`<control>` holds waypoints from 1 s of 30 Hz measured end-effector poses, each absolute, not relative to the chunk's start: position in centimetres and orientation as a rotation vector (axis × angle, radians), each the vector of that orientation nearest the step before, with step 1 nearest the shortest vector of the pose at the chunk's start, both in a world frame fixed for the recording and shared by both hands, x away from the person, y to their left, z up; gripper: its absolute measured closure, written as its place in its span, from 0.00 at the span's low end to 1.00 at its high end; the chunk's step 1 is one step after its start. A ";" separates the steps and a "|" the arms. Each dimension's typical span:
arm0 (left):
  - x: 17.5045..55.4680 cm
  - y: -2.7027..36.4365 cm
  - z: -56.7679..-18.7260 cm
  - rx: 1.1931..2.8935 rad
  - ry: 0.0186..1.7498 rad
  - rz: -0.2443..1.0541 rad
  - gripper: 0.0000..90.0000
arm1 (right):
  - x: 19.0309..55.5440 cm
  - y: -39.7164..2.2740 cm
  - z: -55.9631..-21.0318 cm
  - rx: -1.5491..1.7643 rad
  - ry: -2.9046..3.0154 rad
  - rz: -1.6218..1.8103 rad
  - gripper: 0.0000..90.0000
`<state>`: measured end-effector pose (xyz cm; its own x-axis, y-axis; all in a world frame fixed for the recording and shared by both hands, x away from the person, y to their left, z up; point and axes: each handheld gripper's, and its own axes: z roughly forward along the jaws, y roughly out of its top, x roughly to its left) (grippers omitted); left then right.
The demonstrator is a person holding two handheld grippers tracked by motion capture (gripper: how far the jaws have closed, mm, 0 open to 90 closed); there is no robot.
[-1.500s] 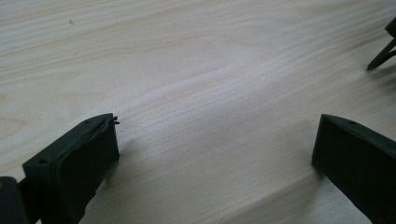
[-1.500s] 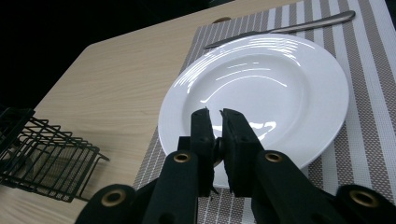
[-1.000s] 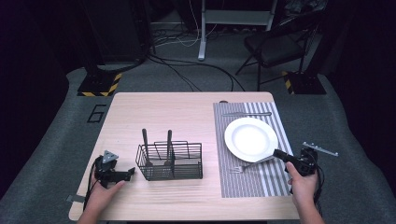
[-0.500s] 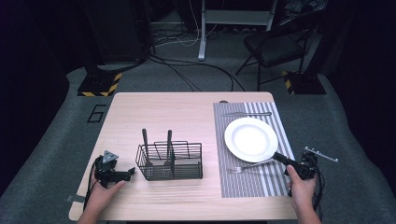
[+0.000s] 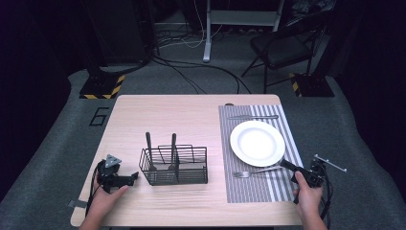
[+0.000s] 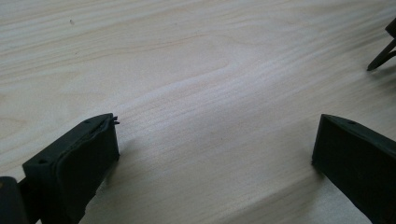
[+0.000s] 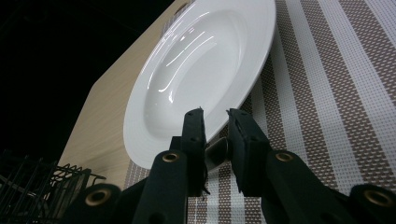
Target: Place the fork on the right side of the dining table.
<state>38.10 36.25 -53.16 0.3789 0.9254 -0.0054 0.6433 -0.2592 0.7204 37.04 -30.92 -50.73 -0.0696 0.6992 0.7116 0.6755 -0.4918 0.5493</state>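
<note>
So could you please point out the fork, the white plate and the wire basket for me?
fork (image 5: 253,171), high view, on the middle of its handle.
white plate (image 5: 257,143), high view, on its bare centre.
wire basket (image 5: 191,173), high view, on its front wall.

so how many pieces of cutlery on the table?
4 visible: a fork on the mat below the plate, held at its handle by the right gripper; a knife above the plate; two dark handles in the basket. More may be hidden there.
</note>
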 end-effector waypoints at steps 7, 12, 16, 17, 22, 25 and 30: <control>38.1 36.2 -53.2 2.000 1.346 0.565 0.00 | 37.1 -31.2 -51.4 2.173 1.546 1.659 0.82; 38.1 36.2 -53.2 2.001 1.347 0.565 0.00 | 37.2 -31.6 -51.9 2.197 1.536 1.665 0.82; 38.1 36.2 -53.2 2.001 1.346 0.565 0.00 | 37.3 -31.9 -52.3 2.214 1.532 1.668 0.82; 38.1 36.2 -53.2 2.000 1.346 0.566 0.00 | 37.3 -31.9 -52.4 2.210 1.536 1.656 0.81; 38.1 36.2 -53.2 2.000 1.346 0.567 0.00 | 37.4 -31.9 -52.5 2.223 1.535 1.639 0.81; 38.1 36.3 -53.1 2.006 1.350 0.558 0.00 | 37.3 -31.9 -52.4 2.252 1.529 1.629 0.80; 38.1 36.2 -53.1 2.002 1.350 0.564 0.00 | 37.4 -32.0 -52.5 2.213 1.544 1.573 0.79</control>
